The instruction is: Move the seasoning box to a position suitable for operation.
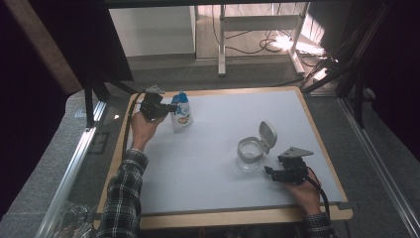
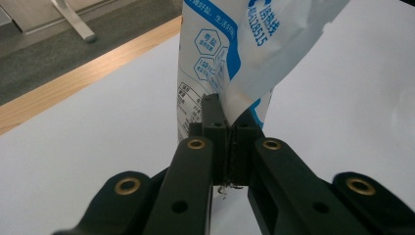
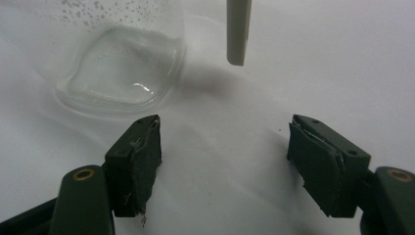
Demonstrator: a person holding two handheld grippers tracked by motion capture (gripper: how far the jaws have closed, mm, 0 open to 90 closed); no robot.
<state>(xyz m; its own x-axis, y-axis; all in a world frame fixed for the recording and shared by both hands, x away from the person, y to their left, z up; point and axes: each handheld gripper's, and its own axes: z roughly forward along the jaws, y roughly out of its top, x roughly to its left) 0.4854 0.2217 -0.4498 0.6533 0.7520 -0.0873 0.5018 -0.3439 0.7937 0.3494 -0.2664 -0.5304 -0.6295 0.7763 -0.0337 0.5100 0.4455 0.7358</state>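
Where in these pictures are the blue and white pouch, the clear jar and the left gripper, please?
pouch (image 1: 182,115), high view, on its printed front.
jar (image 1: 250,154), high view, on its grey rim, lid flipped open.
left gripper (image 2: 226,128), left gripper view, where the jaws pinch the pouch's edge.

A lab-like recording bay: dark curtains (image 1: 29,99), aluminium framing (image 1: 69,168), floor cables (image 1: 257,42).
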